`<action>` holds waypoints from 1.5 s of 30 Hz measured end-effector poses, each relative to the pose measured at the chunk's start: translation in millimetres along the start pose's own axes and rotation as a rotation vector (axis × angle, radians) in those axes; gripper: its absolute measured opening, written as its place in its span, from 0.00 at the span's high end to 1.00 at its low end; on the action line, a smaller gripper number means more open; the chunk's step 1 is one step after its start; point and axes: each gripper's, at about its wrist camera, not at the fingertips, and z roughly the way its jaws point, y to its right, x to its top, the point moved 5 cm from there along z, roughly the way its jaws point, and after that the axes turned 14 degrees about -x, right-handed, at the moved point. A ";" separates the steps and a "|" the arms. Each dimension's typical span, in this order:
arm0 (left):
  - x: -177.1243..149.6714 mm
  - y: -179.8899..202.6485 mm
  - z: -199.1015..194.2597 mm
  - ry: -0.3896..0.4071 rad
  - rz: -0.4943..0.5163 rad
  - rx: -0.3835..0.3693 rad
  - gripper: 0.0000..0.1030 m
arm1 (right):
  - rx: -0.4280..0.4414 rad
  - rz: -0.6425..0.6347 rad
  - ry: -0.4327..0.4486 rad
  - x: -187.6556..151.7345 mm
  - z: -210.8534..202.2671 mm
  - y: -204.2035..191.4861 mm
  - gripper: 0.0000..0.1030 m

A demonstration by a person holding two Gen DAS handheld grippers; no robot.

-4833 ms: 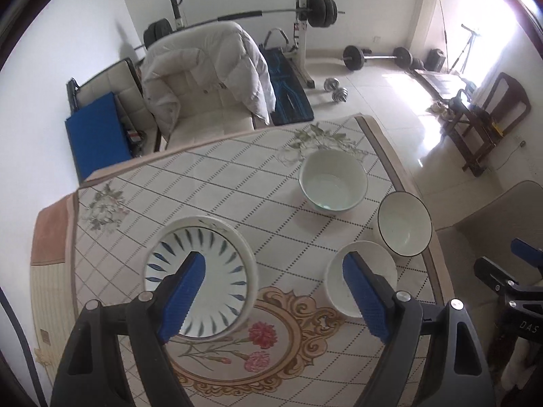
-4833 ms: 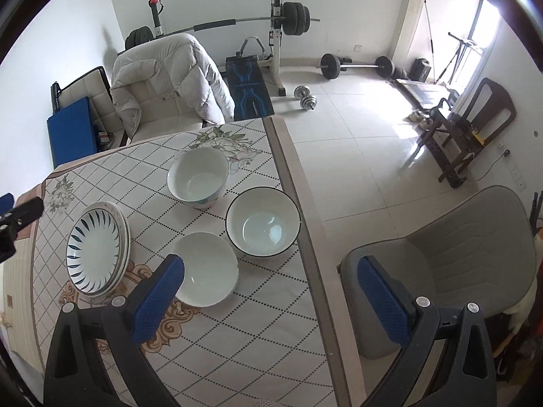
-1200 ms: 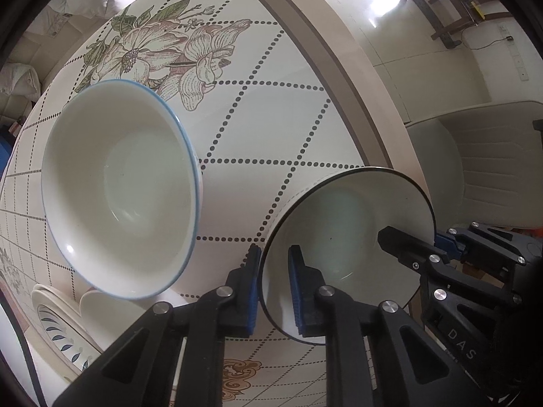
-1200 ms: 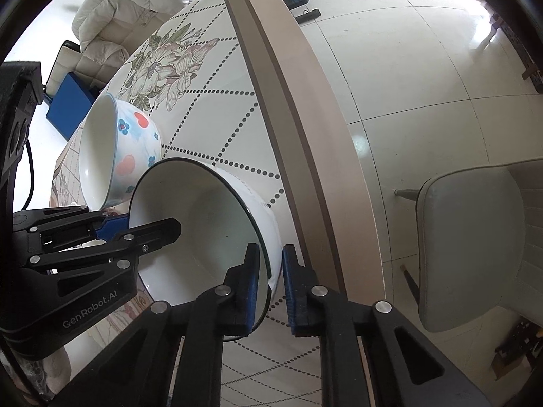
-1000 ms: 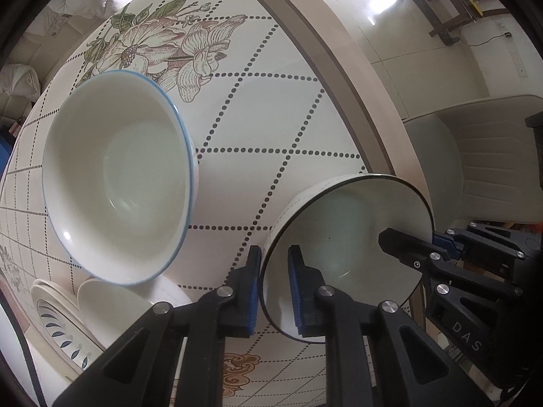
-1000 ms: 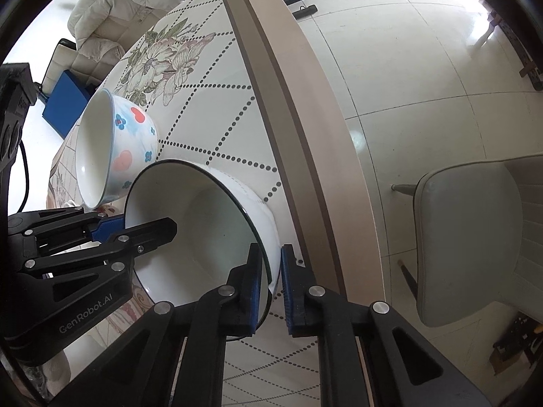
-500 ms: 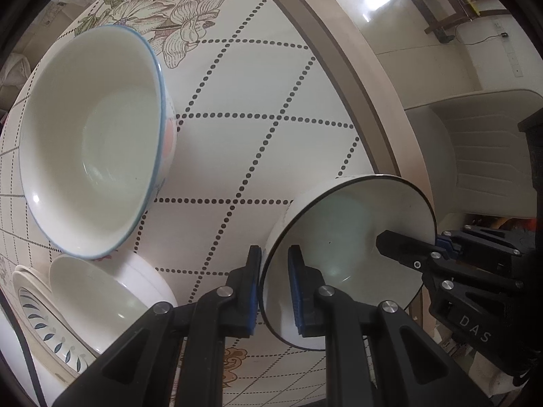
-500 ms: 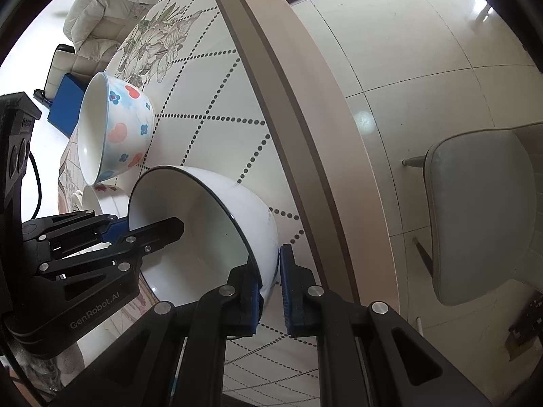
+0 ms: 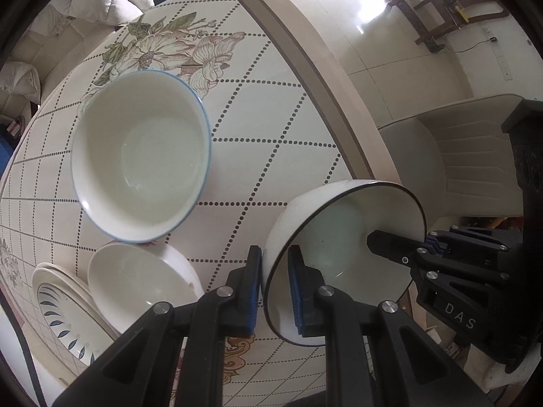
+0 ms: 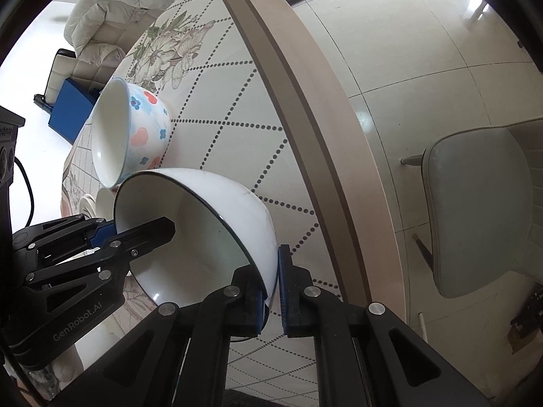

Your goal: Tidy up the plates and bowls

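Only glossy round bowl between jaws

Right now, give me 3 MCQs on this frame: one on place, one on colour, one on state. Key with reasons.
1. Where is the plain white shallow bowl?
A. between the blue-patterned plates and the held bowl
B. on the chair
C. inside the floral bowl

2. What colour is the rim of the held bowl?
A. red
B. black
C. gold

3. How is the held bowl gripped?
A. left gripper only
B. not gripped
C. both grippers on opposite rims

Key: A, it lies beside the plates, left of the held bowl; B, a thin black line edges it; C, the left gripper and right gripper each pinch the rim.
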 end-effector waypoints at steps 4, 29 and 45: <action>-4.2 -13.9 -25.6 0.025 -0.001 0.003 0.87 | 0.018 -0.004 0.016 3.4 -20.9 -18.0 0.92; -58.1 -146.7 -63.0 0.013 -0.195 0.024 0.87 | -0.036 -0.150 -0.052 -4.5 -3.2 -189.5 0.92; -55.6 -137.2 -35.7 -0.052 -0.188 0.092 0.87 | -0.115 -0.154 -0.111 -8.1 32.3 -194.1 0.91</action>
